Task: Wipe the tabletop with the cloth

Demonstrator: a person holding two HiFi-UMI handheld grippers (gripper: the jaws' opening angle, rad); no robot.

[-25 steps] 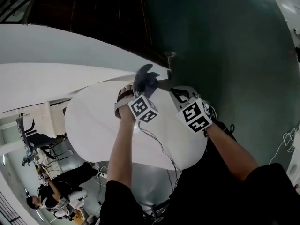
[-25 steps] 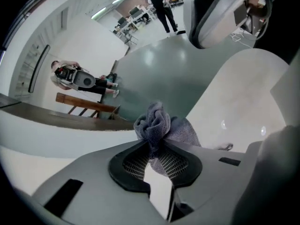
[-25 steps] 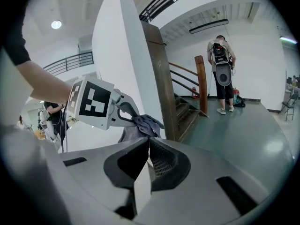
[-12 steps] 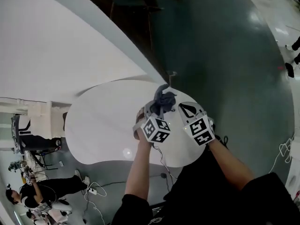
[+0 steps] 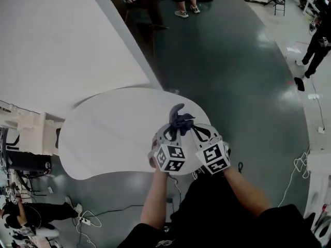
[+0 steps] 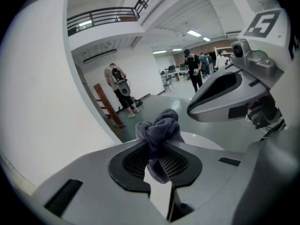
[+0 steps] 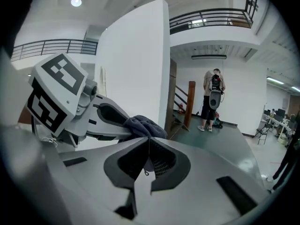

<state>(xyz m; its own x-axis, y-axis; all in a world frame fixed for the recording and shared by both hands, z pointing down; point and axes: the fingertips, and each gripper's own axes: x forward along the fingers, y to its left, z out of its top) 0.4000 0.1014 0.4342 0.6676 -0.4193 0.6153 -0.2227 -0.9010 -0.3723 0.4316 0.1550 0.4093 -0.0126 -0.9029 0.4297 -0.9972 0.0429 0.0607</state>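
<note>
A dark grey cloth (image 5: 180,121) is bunched up between the jaws of my left gripper (image 5: 178,128), which is shut on it. The cloth (image 6: 157,129) sticks up in a knot past the left gripper (image 6: 158,150) and hangs down between the pads. It sits above the near right part of the round white tabletop (image 5: 114,130). My right gripper (image 5: 199,130) is close beside the left one, and its body (image 6: 227,92) is at the right of the left gripper view. The right gripper (image 7: 149,145) is shut with nothing in it, and the cloth (image 7: 143,124) lies just beyond its tips.
A tall white partition (image 5: 57,40) runs along the table's far left side. A wooden stair frame (image 7: 189,103) and a standing person (image 7: 213,97) are farther off on the dark green floor (image 5: 243,71). Cables (image 5: 85,218) trail under the table's near edge.
Both grippers have come closer to the near right edge of the table, and the left one has closed up beside the right. The cloth has stayed in the left jaws.
</note>
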